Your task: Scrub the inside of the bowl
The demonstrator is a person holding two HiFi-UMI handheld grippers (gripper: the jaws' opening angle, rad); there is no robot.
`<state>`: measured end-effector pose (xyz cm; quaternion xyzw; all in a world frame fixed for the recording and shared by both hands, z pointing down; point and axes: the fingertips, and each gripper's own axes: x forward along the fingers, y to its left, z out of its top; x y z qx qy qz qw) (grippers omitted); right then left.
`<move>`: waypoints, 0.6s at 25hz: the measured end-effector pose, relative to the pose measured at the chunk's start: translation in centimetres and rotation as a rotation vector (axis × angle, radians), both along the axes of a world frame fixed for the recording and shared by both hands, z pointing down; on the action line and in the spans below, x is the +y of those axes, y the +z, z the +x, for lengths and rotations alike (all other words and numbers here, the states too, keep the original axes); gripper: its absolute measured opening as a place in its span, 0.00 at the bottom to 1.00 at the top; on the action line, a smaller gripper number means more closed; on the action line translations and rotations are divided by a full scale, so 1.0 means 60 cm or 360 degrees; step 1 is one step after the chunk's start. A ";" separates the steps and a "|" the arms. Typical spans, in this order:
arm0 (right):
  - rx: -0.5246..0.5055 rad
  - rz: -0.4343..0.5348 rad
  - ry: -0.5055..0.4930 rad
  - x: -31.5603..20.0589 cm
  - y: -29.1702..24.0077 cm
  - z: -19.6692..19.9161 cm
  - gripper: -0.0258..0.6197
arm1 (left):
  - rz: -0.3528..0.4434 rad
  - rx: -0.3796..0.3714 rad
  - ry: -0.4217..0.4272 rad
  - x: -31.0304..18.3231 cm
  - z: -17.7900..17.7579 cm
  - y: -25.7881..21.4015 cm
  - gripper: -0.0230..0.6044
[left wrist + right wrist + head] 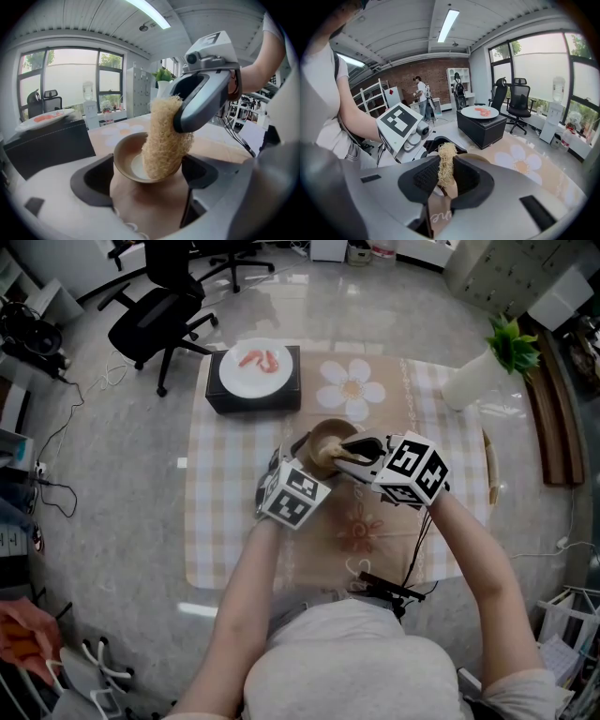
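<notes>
Grey-floored office; desk point(223, 521) under a beige checked cloth. Near mid-desk, the brown round ceramic bowl point(127, 157) is tilted and clamped between the left gripper point(304, 459) fingers. The right gripper point(351, 450) fingers pinch a tan fibrous loofah scrubber point(164, 140), whose lower end lies inside the bowl.

Between the jaws of the right gripper point(446, 174) sits a loofah scrubber point(446, 164) of coarse, straw-like fibre, rough and matt against the dark ribbed pads point(424, 176). The bowl point(125, 154) between the jaws of the left gripper point(147, 178) looks smooth and glazed, brown with a paler, faintly glossy bottom. Both shells are smooth matt grey plastic, and a matt checked cloth point(225, 521) lies below the jaws.
</notes>
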<state>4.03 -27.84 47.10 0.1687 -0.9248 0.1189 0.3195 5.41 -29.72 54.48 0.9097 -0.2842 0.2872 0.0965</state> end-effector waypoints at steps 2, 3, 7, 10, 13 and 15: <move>-0.0020 0.0005 -0.0003 -0.004 -0.002 -0.012 0.17 | 0.0002 0.0001 0.0000 0.000 0.001 0.000 0.75; -0.0023 0.0013 0.0000 -0.008 -0.002 -0.017 0.17 | 0.0002 0.0001 0.0001 -0.001 0.001 -0.001 0.75; -0.0016 0.0042 0.0046 -0.030 0.000 -0.028 0.17 | 0.0001 0.0000 0.0000 -0.001 0.000 -0.001 0.75; 0.0003 0.0047 0.0092 -0.047 0.006 -0.029 0.16 | 0.0001 -0.0001 0.0000 0.000 0.000 0.000 0.75; 0.0032 0.0051 0.0137 -0.064 0.013 -0.026 0.16 | 0.0001 -0.0001 0.0001 0.000 0.000 -0.001 0.75; 0.0046 0.0051 0.0166 -0.075 0.017 -0.023 0.16 | 0.0000 -0.0002 0.0000 0.000 0.000 -0.001 0.75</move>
